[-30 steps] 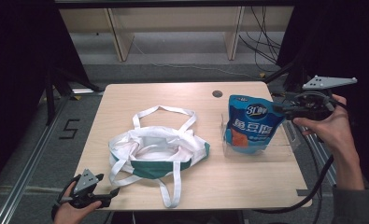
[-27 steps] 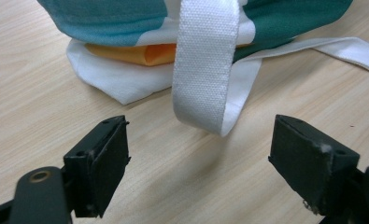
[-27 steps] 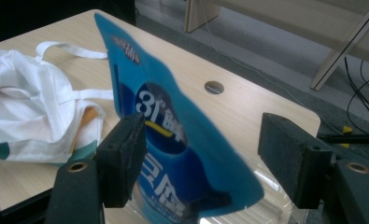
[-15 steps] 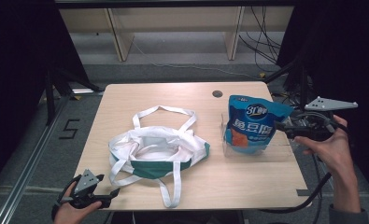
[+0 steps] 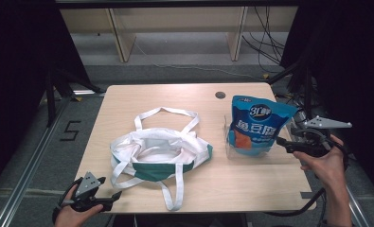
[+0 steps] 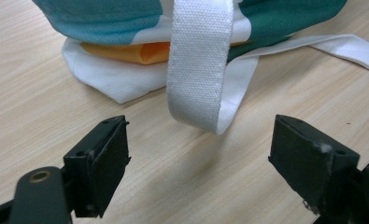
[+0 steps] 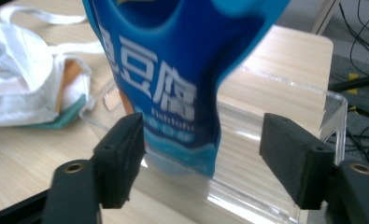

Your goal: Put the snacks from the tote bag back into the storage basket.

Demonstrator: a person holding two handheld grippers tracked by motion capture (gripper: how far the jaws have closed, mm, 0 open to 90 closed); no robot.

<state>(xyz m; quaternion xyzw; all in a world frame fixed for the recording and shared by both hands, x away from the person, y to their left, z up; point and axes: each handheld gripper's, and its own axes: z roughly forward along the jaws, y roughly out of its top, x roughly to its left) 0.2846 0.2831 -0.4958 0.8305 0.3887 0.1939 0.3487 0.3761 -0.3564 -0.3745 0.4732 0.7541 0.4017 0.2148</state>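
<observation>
On the tabletop point(image 5: 128, 101), my right gripper point(image 7: 203, 154) has its jaws apart around the blue bag point(image 5: 258, 125) in its clear stand point(image 7: 285, 140). My left gripper point(image 6: 198, 163) waits with jaws apart by the cloth bag's strap point(image 6: 198, 60).

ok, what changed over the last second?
The right hand-held gripper came down beside the blue pouch to its lower part. Its jaws have just been closing a little, but they stand open around the pouch's edge, no grip. The pouch, the tote bag and the left hand-held gripper stayed put.
</observation>
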